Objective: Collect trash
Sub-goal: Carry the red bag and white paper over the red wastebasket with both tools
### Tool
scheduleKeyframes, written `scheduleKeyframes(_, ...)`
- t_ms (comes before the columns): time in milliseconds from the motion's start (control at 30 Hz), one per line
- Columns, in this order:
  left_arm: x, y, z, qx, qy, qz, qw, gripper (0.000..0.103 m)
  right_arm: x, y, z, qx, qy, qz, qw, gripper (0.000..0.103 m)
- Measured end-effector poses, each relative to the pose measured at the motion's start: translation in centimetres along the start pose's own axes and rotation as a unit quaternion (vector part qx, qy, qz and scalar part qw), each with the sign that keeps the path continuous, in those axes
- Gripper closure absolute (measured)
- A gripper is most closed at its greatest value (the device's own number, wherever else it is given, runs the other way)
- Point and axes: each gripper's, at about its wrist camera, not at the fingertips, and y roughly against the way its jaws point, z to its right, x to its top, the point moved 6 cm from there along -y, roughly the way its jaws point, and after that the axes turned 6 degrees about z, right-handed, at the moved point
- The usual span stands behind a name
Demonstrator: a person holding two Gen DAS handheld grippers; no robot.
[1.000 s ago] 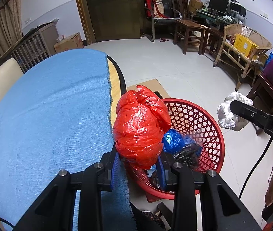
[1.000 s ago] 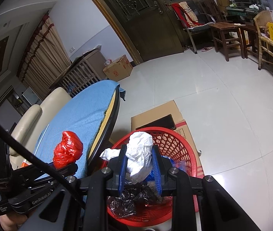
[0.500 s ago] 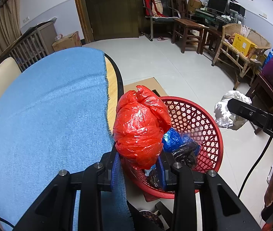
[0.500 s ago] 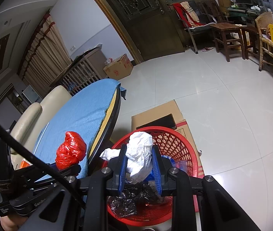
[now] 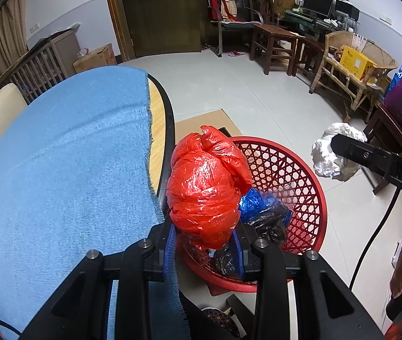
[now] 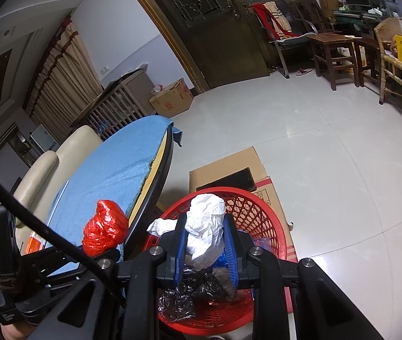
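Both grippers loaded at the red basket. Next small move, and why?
Probably open the right gripper: its crumpled white wad hangs directly over the red basket, so it should drop in with the black and blue bags. The left gripper holds its red bag nearer the basket's table-side rim, less centred.

Pale tiled floor (image 6: 300, 130) gleaming under indoor light. Dark wooden double door (image 5: 167, 11) with patterned glass at back. Striped curtain (image 6: 59, 76) on left. Wooden stools (image 5: 274, 45), wicker bench (image 5: 351, 82) along right wall. Cardboard box (image 6: 172, 97) beside slatted crib (image 5: 45, 65).
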Motion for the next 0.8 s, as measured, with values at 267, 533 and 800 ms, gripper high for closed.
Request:
scheduleKeyframes(267,-0.13,-0.19,0.06,-0.002,0.001,-0.002,1.0000,0.068,0.06,-0.34,-0.19,0.002,0.005,-0.002,1.000,0.077)
scheduleKeyframes(533,-0.19,-0.32,0.16,-0.003,0.001,-0.002,1.0000,0.068,0.20,-0.37,-0.10,-0.001,0.008,-0.004,1.000,0.077)
scheduleKeyframes(800,-0.34,-0.70,0.25,-0.006,0.002,-0.006,1.0000,0.068,0.48,-0.97,-0.37,-0.001,0.013,-0.005,1.000,0.077)
